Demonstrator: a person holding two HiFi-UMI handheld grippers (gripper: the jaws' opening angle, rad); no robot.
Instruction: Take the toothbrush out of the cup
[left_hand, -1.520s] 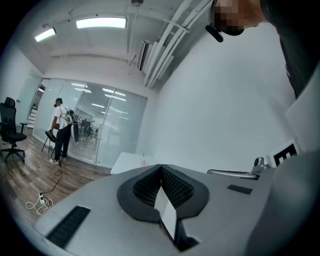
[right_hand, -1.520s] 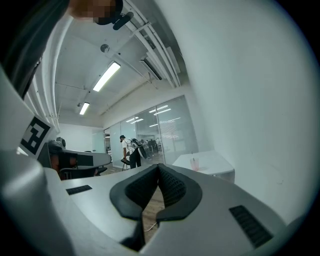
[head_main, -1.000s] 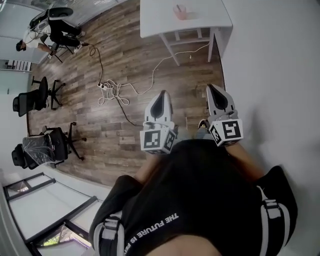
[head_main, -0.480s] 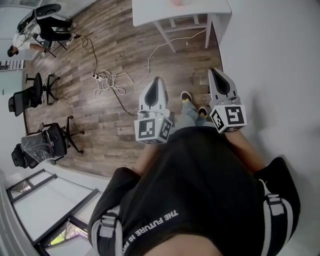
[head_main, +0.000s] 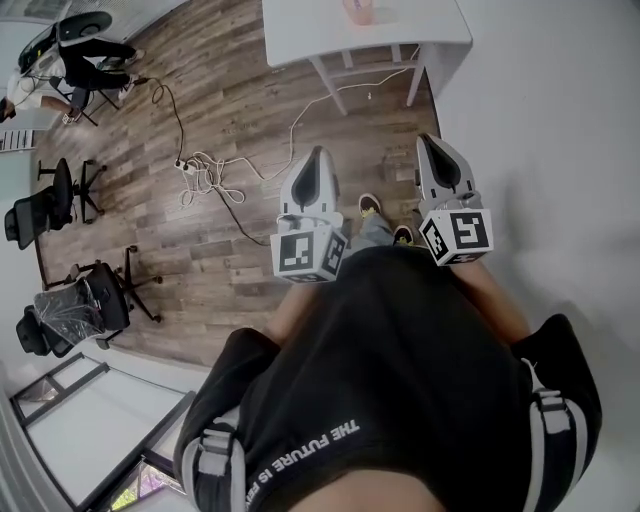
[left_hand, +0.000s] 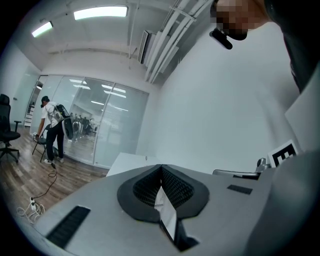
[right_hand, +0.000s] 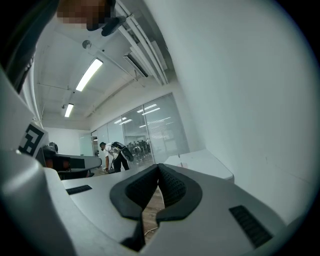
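- Both pairs of jaws are shut tip to tip with nothing between them: left gripper (left_hand: 161, 167), right gripper (right_hand: 158, 166).
- Both grippers are held side by side, pointing forward, just in front of the person's chest and above the wood floor (head_main: 250, 100).
- One pink cup (head_main: 358, 10) stands on the white table (head_main: 300, 30) by the wall, well apart from both grippers.
- Toothbrush: too small to make out.

**Cup far off on the white table**

A small, pinkish-orange, see-through cup (head_main: 358, 10) stood upright on a white table (head_main: 300, 30), at the head view's top edge, which cut off its upper part. At that size, a toothbrush in it could not be made out.
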